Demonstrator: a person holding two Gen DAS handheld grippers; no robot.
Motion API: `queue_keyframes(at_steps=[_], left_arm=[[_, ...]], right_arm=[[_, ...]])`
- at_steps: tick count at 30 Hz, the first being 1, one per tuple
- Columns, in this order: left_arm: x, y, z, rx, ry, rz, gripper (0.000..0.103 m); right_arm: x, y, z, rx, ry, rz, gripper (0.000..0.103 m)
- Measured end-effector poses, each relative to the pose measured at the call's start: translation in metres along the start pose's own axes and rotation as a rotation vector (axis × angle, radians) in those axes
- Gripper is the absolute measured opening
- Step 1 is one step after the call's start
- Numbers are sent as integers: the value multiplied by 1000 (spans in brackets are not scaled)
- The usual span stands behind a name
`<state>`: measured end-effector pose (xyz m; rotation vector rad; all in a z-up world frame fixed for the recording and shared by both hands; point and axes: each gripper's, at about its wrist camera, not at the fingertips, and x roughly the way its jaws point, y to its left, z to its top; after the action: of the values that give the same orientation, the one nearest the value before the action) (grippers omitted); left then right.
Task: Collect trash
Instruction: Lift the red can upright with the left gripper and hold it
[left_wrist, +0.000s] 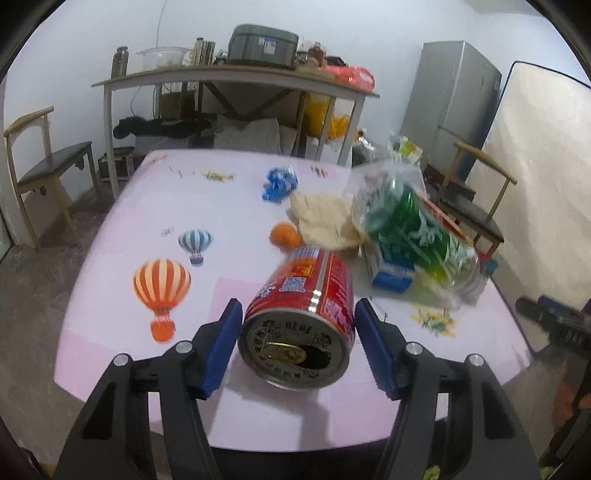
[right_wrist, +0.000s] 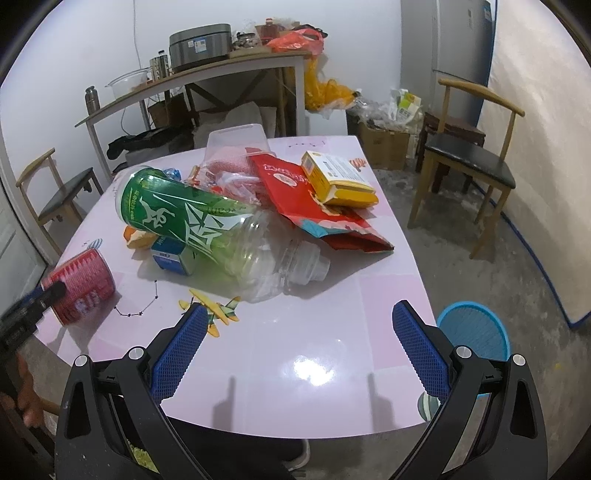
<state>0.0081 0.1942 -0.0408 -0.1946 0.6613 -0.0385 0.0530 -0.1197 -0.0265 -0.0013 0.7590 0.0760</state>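
Left gripper (left_wrist: 298, 332): my pads clamp the red can (left_wrist: 300, 314), lifted near the table's (left_wrist: 229, 206) front edge
Right gripper (right_wrist: 295, 350): spread wide, empty; over front edge
Done: can collected, I judge
Left: green bottle (right_wrist: 192, 221), cartons, wrappers heaped mid-table
Bin: blue basket (right_wrist: 476, 328) on floor, front-right corner
Room: chairs, cluttered side table

Red can (left_wrist: 301, 314) between blue jaws
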Motion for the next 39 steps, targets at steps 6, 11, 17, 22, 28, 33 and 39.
queue_keyframes(at_steps=[6, 11, 17, 22, 28, 33, 39], left_arm=[[3, -4, 20, 29, -20, 3, 61], [13, -12, 30, 62, -22, 9, 61], [36, -26, 44, 107, -25, -8, 61], [48, -34, 43, 146, -23, -25, 61], [43, -40, 33, 176, -43, -49, 74], [43, -38, 30, 163, -58, -43, 83], [43, -32, 24, 103, -39, -72, 93]], right_arm=[[0, -1, 0, 5, 2, -2, 95], [2, -4, -1, 11, 10, -6, 95], [5, -5, -3, 13, 15, -5, 95], [6, -8, -4, 22, 15, -16, 95], [14, -14, -6, 44, 34, -20, 95], [14, -11, -5, 34, 33, -9, 95], [9, -13, -7, 35, 25, -14, 95]])
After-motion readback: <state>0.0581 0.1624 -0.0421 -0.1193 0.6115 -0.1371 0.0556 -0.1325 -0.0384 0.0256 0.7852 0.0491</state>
